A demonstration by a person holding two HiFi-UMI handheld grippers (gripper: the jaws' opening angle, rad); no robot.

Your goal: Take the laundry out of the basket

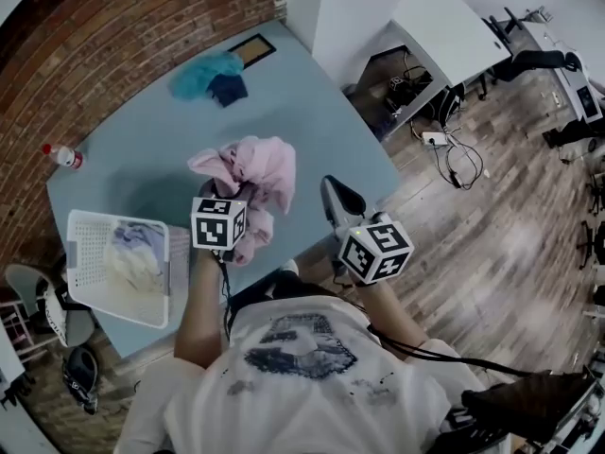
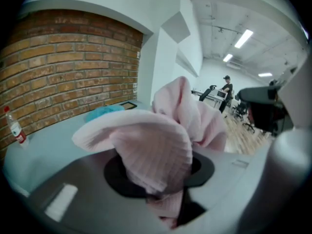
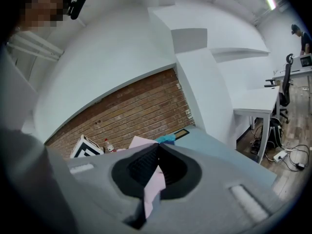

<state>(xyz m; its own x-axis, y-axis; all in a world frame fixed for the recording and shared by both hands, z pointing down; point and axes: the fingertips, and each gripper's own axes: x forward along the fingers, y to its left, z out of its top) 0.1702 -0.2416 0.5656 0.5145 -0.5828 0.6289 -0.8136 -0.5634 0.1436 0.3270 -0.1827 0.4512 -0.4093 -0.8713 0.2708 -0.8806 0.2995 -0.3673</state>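
Observation:
A bunched pink garment (image 1: 255,168) hangs just above the blue-grey table (image 1: 142,159), in front of me. My left gripper (image 1: 248,197) is shut on it; in the left gripper view the ribbed pink cloth (image 2: 165,135) fills the gap of that gripper (image 2: 161,179). My right gripper (image 1: 333,189) stands just right of the garment, its jaws closed to a point, right gripper (image 3: 157,152), with a strip of pink cloth (image 3: 152,186) pinched between the pads. The white laundry basket (image 1: 85,225) sits at the table's near left corner with pale clothes (image 1: 132,253) in it.
A teal cloth (image 1: 200,72) and a dark blue one (image 1: 229,89) lie at the table's far end, beside a framed board (image 1: 253,50). A bottle (image 1: 61,156) stands by the brick wall. White desks, cables (image 1: 454,159) and office chairs are at right.

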